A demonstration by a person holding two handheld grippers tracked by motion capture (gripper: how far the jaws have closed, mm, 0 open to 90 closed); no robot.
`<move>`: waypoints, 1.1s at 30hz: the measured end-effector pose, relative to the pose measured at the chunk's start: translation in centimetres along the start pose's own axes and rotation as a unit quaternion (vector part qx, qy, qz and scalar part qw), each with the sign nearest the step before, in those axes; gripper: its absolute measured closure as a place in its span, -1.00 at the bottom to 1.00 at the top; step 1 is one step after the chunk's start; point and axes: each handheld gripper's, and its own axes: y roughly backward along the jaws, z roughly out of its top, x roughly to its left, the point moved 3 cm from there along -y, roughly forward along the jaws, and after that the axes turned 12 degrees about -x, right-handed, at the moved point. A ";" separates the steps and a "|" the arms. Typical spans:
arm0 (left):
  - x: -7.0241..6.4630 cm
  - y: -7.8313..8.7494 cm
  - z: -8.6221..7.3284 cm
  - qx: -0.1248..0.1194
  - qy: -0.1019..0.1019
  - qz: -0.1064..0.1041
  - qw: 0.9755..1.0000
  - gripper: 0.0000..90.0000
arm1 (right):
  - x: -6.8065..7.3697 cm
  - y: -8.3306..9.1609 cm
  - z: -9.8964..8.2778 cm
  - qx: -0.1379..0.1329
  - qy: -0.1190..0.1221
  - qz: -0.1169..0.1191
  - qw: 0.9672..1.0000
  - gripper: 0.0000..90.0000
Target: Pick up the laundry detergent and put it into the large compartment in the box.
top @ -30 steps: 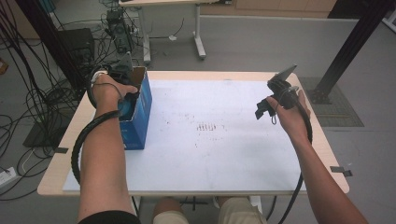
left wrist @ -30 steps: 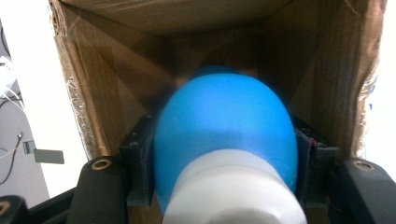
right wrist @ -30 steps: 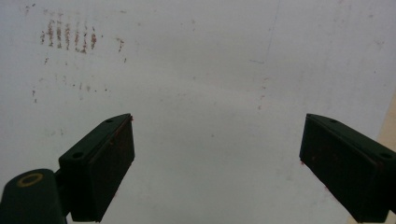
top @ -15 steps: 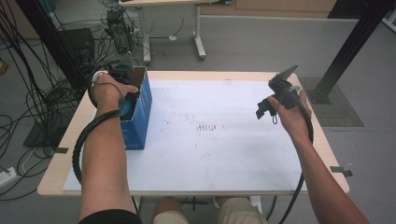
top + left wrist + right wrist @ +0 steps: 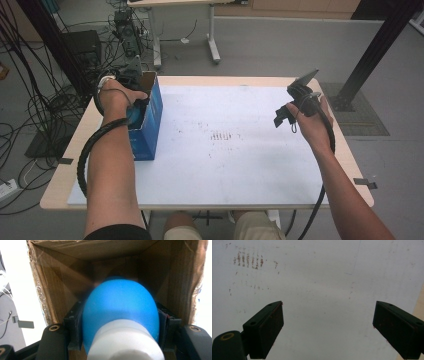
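On the white table (image 5: 240,165), nothing has shifted: our left gripper (image 5: 120,322) still clamps the blue bottle (image 5: 120,307) inside the open cardboard box (image 5: 150,125); our right gripper (image 5: 328,327) waits wide open.

I see my right gripper (image 5: 327,327) with its two black jaws rising from the lower left and lower right of the frame — wide apart, nothing between them. Behind them lies the white table sheet (image 5: 319,277) — faint brownish marks (image 5: 248,258) sit upper left.
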 end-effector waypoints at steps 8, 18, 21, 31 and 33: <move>-0.2 0.0 0.0 0.000 -0.002 0.002 1.000 -0.17 | 0.1 0.1 0.0 -0.002 0.003 0.001 1.000 -0.78; -0.1 0.0 0.0 -0.001 0.000 0.002 1.000 -0.17 | 0.1 0.1 0.1 -0.001 0.002 0.000 1.000 -0.78; -0.1 0.0 0.0 -0.001 0.000 0.001 1.000 -0.17 | 0.1 0.1 0.1 -0.002 0.002 0.001 1.000 -0.78; 0.0 0.0 0.0 0.000 0.000 0.001 1.000 -0.17 | 0.3 0.1 0.1 -0.003 0.003 0.000 1.000 -0.78; 0.1 0.0 0.0 0.000 0.000 0.000 1.000 -0.17 | 0.3 0.1 0.1 -0.004 0.005 0.000 1.000 -0.78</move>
